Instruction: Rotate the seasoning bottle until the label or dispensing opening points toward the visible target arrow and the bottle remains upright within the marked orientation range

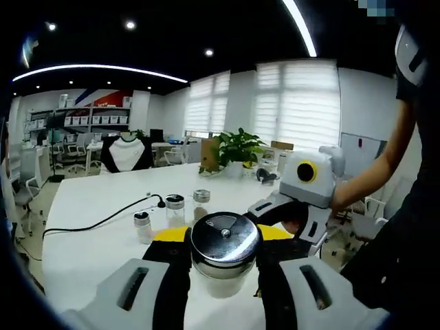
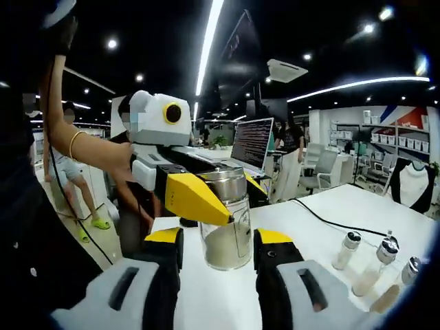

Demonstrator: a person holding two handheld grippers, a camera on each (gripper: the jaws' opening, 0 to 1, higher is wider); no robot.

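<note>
seasoning bottle (image 2: 226, 223) stands upright on the white table (image 1: 89, 213), long axis vertical, steel cap up. which way its label or opening faces cannot be told; in the left gripper view the cap top (image 1: 225, 237) shows a small centre knob and a faint flap line toward 10 o'clock. no target arrow can be made out. the bottle is clear glass with a pale powder filling the lower half, and a polished metal lid. left gripper (image 1: 225, 271): black-padded jaws lie on both sides of the bottle, at or very near the glass below the lid; grasp looks closed on it, contact line hidden under the lid. right gripper (image 2: 220, 258): yellow-tipped black jaws stand apart on either side of the bottle base with table visible in the gaps, not clamped. in the right gripper view the left tool comes in from 10 o'clock and its yellow jaw covers the bottle's upper left. bottle base is cut off by the jaws in the left gripper view. three small shakers (image 1: 172, 213) stand well apart behind, at 11 o'clock, beside a black cable (image 1: 96, 223). potted plant (image 1: 237, 148) at far edge.
</note>
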